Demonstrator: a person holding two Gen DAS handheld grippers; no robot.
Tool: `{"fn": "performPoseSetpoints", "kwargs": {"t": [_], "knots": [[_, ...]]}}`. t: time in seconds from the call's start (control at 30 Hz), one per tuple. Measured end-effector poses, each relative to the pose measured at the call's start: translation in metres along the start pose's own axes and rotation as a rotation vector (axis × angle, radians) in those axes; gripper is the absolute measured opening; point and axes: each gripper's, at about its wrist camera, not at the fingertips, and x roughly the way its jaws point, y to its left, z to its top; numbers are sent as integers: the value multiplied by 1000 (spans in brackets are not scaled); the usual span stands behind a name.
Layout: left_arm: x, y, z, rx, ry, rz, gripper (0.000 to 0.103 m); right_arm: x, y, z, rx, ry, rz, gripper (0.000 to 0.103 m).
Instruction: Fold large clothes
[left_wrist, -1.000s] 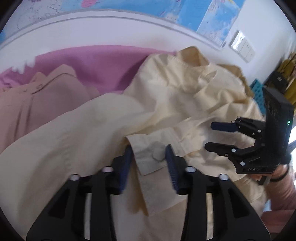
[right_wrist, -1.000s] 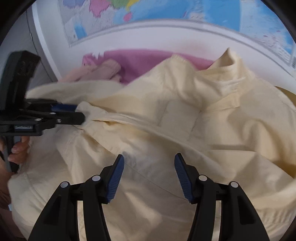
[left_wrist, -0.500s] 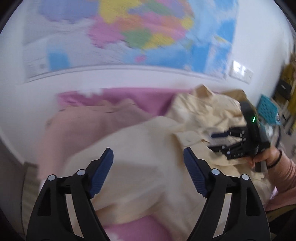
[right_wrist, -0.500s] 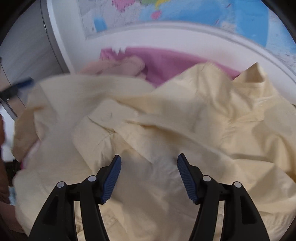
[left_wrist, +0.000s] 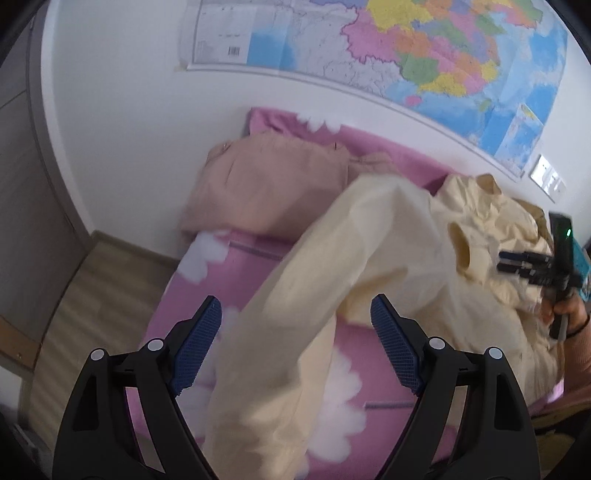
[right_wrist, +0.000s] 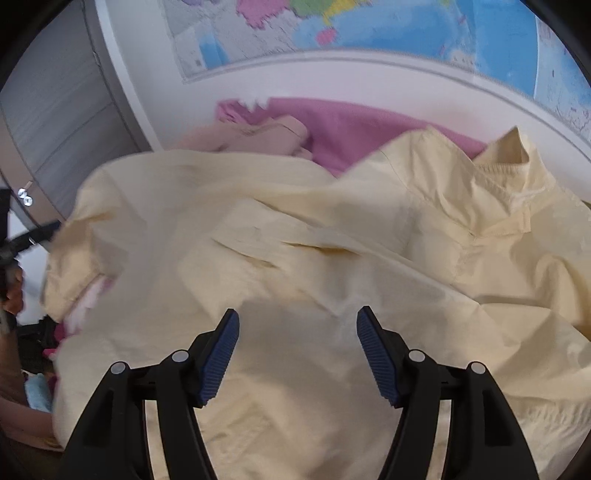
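The pale yellow shirt (right_wrist: 332, 258) lies crumpled on a bed under a pink sheet with white flower shapes (left_wrist: 207, 254). Its collar (right_wrist: 506, 155) stands up ahead and to the right of the right gripper (right_wrist: 297, 350), and wrinkled fabric fills the space in front of and below that gripper. One long sleeve (left_wrist: 314, 314) runs from the bunched body of the shirt down toward the left gripper (left_wrist: 295, 347), passing through the gap between its two blue pads and blurred at its near end.

The left gripper's jaws are opening and already stand wide. The sleeve lies between them, but neither pad presses on it. The right gripper's jaws are also opening. Shirt fabric shows in the gap between its pads, which do not clamp anything.

From the left wrist view, the right gripper (left_wrist: 517, 262) appears far off to the right, over the shirt's body, held by a hand (left_wrist: 565, 314) with a pink sleeve at the wrist.

Ahead and to the left of the left gripper, a beige-pink garment (left_wrist: 266, 188) is heaped at the bed's far corner, against the white wall. A large coloured map (left_wrist: 424, 55) hangs on that wall above the bed. To the left of the left gripper, beyond the bed's edge, is a light wooden floor (left_wrist: 92, 295).
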Motion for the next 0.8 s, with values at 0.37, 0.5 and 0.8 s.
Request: {"fn": "performPoseSetpoints", "kwargs": {"t": [0.37, 0.5, 0.8], "knots": [[17, 10, -39, 87, 125, 8, 37, -14, 58, 5, -121, -34, 99, 75], [10, 18, -29, 74, 135, -70, 14, -14, 68, 2, -145, -26, 106, 75], [-52, -25, 21, 168, 12, -232, 12, -18, 152, 5, -332, -70, 331, 75]]}}
